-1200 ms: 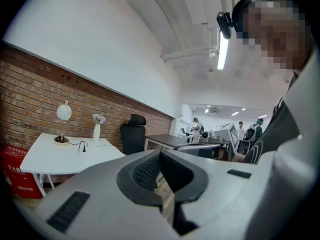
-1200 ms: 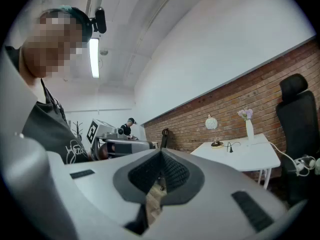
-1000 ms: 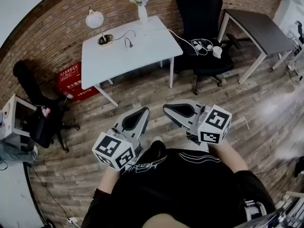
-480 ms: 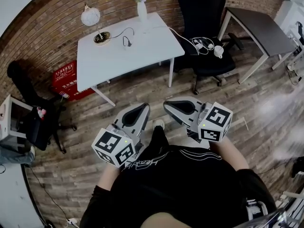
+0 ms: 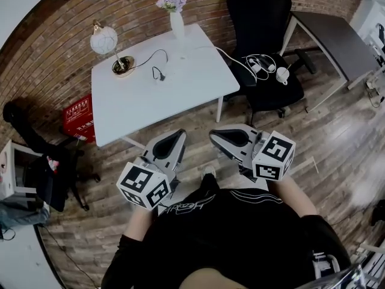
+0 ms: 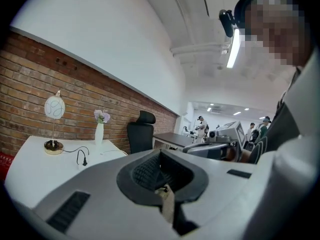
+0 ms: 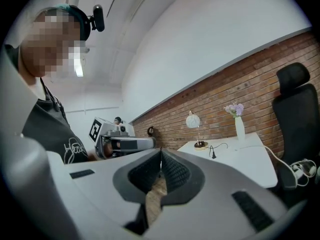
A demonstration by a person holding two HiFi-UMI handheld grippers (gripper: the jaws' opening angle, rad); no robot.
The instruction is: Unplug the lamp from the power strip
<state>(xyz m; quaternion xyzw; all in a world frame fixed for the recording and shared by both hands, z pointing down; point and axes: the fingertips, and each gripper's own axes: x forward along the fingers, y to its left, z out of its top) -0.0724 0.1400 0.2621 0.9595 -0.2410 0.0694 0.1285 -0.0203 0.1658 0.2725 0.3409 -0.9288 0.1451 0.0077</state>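
Note:
A lamp with a white globe shade (image 5: 103, 40) stands on a brass base at the far left corner of the white table (image 5: 162, 101). Its black cord runs to a black plug (image 5: 157, 74) that lies loose on the tabletop. A white power strip (image 5: 258, 62) with coiled cables lies on the seat of a black office chair (image 5: 264, 71) to the right of the table. My left gripper (image 5: 179, 137) and right gripper (image 5: 213, 137) are held side by side near my body, short of the table, both shut and empty. The lamp (image 7: 193, 120) and plug (image 7: 213, 155) also show in the right gripper view.
A white vase with flowers (image 5: 175, 21) stands at the table's far edge. A thin white cable runs from the table to the chair. A red box (image 5: 78, 119) sits under the table's left side, another black chair (image 5: 42, 161) at left, a dark desk (image 5: 343, 38) at right.
The table, lamp and chair have slid nearer and lower left in the head view. Both grippers stay shut and keep their place in front of me.

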